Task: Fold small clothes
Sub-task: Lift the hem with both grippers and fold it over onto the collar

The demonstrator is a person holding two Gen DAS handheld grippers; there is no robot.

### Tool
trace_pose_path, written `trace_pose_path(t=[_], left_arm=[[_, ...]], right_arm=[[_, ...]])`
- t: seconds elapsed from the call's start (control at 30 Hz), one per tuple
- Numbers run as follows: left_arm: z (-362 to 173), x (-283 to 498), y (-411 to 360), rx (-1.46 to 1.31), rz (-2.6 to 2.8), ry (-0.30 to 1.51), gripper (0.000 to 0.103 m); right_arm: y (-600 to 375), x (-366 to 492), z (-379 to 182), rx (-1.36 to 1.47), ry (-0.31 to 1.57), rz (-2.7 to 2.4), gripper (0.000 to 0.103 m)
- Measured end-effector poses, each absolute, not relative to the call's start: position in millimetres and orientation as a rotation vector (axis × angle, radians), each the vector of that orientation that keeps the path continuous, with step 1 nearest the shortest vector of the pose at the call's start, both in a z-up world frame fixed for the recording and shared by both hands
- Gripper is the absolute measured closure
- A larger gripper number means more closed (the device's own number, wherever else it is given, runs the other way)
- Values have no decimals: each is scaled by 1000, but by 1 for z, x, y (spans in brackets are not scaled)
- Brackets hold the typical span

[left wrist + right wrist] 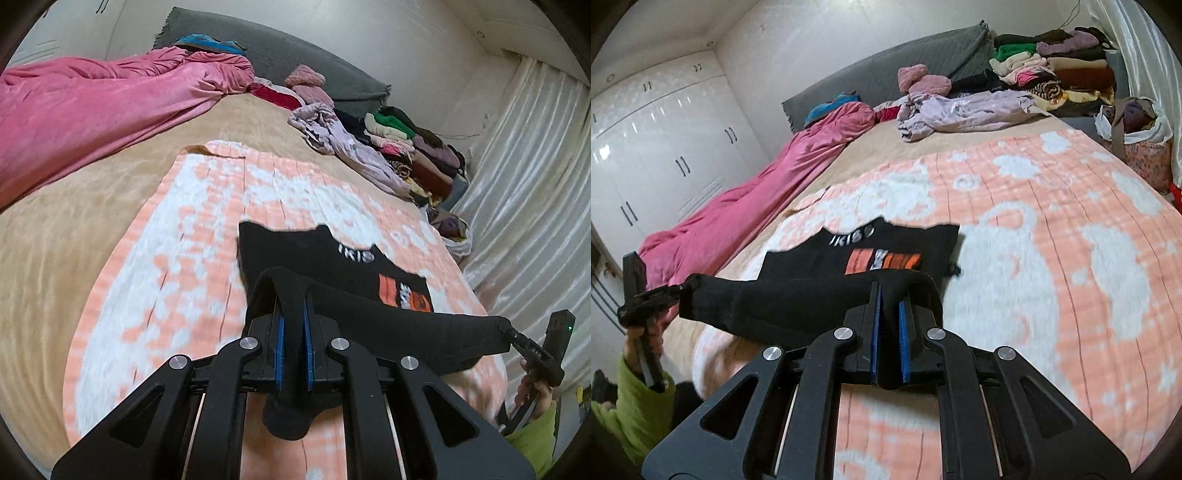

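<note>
Evidently both grippers were clamped on the near hem of the black shirt (pixel 332 266), the left gripper (pixel 293 325) and right gripper (pixel 890 317) each pinching a corner, while its printed front lay on the peach blanket (pixel 1052 229). Folding well would mean keeping the hem taut and level, carrying it squarely toward the shirt's neckline.

Black cloth is swallowing the fingertips of the left gripper (pixel 293 295) and the right gripper (pixel 890 299), hiding the grip itself. The black shirt (pixel 871 254) is showing white lettering, perhaps "IKIS", too smeared to read. Motion is blurring the peach blanket (pixel 155 280), and the frame edge is cutting off the pink duvet (pixel 74 122).
</note>
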State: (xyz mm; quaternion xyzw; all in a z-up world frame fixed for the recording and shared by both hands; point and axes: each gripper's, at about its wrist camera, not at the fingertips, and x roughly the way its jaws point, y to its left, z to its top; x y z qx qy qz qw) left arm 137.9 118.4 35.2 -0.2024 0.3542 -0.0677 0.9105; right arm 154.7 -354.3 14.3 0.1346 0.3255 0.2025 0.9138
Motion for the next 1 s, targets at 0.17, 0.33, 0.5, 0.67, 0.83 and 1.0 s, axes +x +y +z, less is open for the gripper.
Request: trace_pose_path(t=[0.17,0.33,0.5,0.67,0.83,1.0], left_arm=[[29,175,121,-427,-120,733,95],[19,208,127,-447,-104,749,95],[11,231,133,-453,-93,758,95],[-16,252,131,-442,-66,798,95],[-40,257,126,-380,-23,831,91],[-38,256,117,-300,2,816,90]], right_arm=[[-350,193,11,272,663,397,99],[-344,228,1,275,677,385,99],[-337,260,-11,265,701,370,99],[-331,283,-34,251,755,325,99],[-328,289,-58,229,787,291,97],[-329,285,-62,238,775,279,89]])
